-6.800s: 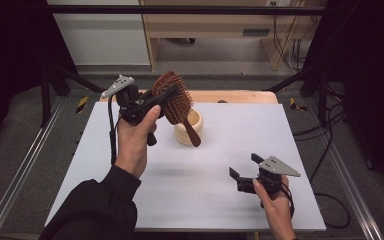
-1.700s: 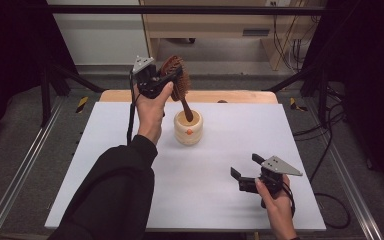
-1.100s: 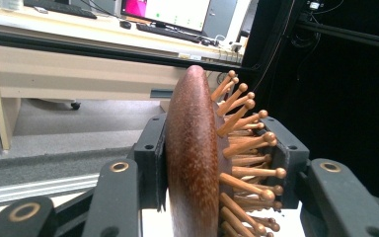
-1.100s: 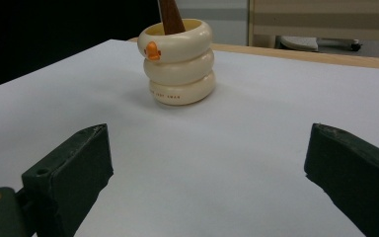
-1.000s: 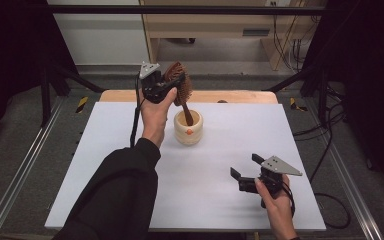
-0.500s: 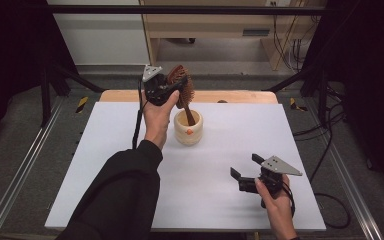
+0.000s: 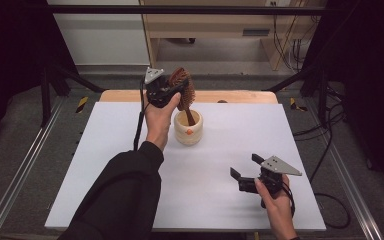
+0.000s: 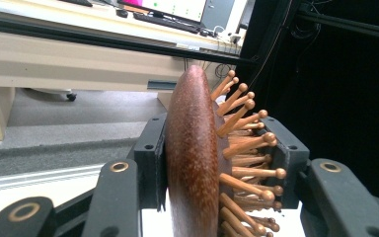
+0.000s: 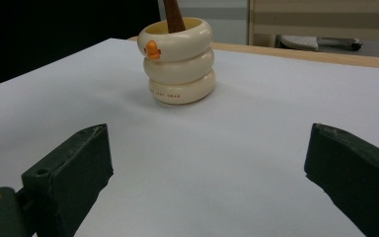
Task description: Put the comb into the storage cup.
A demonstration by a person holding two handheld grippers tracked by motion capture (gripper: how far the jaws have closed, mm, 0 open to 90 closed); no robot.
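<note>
A wooden hairbrush [image 7: 184,90] with a dark brown back and pegged bristles stands with its handle down inside a cream ringed cup [image 7: 188,128] at the back middle of the white table. My left gripper [image 7: 172,90] is shut on the brush head; in the left gripper view the brush head [image 8: 195,158] sits clamped between the two black jaws, bristles to the right. My right gripper [image 7: 244,167] rests low near the front right of the table, jaws wide apart and empty. The right gripper view looks across the table at the cup [image 9: 179,61] with the brush handle [image 9: 173,15] in it.
The white table top [image 7: 105,165] has a wooden strip [image 7: 240,96] along its far edge. Metal rails [image 7: 20,170] run down both sides. A cabinet and cables stand on the floor behind the table.
My left hand has lowered the brush a little, so its handle sits deeper in the cup. The right gripper has stayed where it was.
</note>
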